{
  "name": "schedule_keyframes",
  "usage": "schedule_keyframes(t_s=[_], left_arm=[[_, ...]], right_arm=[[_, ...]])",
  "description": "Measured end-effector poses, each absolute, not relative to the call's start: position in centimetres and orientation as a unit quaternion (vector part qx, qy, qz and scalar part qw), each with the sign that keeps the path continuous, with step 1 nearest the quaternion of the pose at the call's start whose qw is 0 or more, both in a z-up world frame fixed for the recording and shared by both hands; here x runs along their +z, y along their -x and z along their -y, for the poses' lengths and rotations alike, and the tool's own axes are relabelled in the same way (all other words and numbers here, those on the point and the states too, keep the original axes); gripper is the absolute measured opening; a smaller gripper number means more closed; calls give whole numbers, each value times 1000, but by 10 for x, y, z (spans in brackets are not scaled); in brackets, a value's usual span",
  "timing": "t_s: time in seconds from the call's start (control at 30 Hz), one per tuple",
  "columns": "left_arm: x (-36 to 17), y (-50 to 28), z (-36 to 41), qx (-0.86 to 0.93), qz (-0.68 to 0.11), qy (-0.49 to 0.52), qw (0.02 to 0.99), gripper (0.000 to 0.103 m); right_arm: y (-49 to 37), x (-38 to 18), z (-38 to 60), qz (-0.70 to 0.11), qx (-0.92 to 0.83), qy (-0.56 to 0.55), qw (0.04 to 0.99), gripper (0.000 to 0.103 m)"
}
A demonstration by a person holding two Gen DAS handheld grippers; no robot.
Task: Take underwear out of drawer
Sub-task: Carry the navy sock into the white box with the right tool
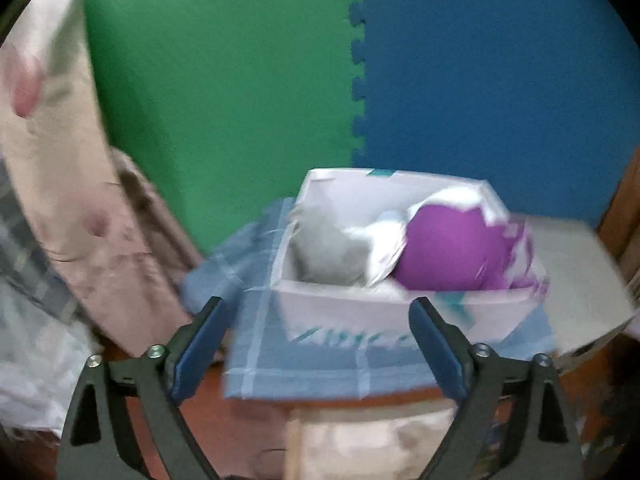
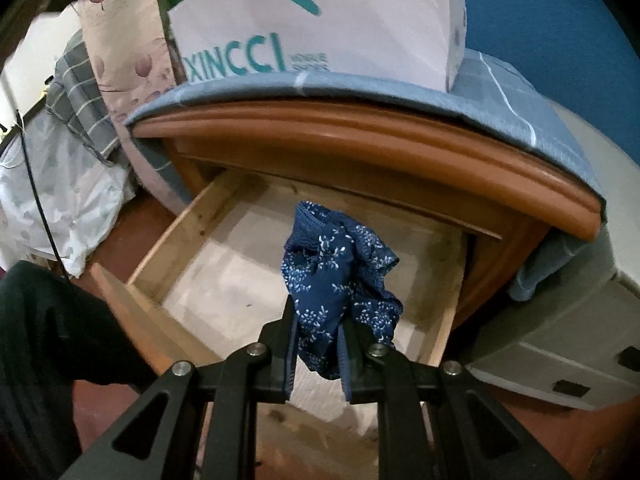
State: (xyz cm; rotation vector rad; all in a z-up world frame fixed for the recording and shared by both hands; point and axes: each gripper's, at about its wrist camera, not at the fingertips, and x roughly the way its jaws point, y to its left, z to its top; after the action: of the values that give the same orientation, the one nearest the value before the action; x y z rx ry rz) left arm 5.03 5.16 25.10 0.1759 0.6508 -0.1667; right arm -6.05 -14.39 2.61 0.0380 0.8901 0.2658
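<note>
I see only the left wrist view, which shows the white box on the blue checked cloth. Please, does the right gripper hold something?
Observer: Yes. The right gripper is shut on a navy blue floral cloth underwear piece.
Operator: Is the drawer open?
Observer: Yes, the pale wooden drawer is pulled out below the brown wooden cabinet top.
Operator: Does more clothing lie in the drawer?
Observer: None shows on its visible floor.
</note>
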Motion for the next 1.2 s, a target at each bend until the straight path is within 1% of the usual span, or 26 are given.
schedule_keyframes(t_s=[0.1,0.2,0.27,0.4,0.53,0.7,0.8,0.9,1.07,1.2], left_arm=[[230,-23,-68,-54,-308,-100,944,95],[209,-7,-85,-44,-316,-90,943,97],[194,1,-94,-35,-324,-83,942,100],[166,10,-104,-26,-347,-81,934,100],[144,12,-108,-22,-362,-78,929,101],[124,4,-113,-20,-375,-44,926,101],[113,0,-112,-12,-373,-42,927,101],[101,-3,-110,-8,-376,-39,926,101],[82,-6,-111,-5,-386,-53,921,101],[74,-8,-111,-4,-388,-59,920,101]], right_arm=[[71,42,140,-429,138,-32,892,16],[78,74,134,-414,146,-27,898,16],[79,102,131,-399,153,-27,904,16],[74,172,123,-357,159,-9,920,16],[53,237,111,-323,164,-4,932,16],[6,288,89,-304,149,21,941,16],[-31,301,70,-313,132,43,940,16],[-76,299,54,-342,107,49,932,17],[-146,270,43,-394,63,58,915,17],[-181,252,40,-408,35,57,910,18]])
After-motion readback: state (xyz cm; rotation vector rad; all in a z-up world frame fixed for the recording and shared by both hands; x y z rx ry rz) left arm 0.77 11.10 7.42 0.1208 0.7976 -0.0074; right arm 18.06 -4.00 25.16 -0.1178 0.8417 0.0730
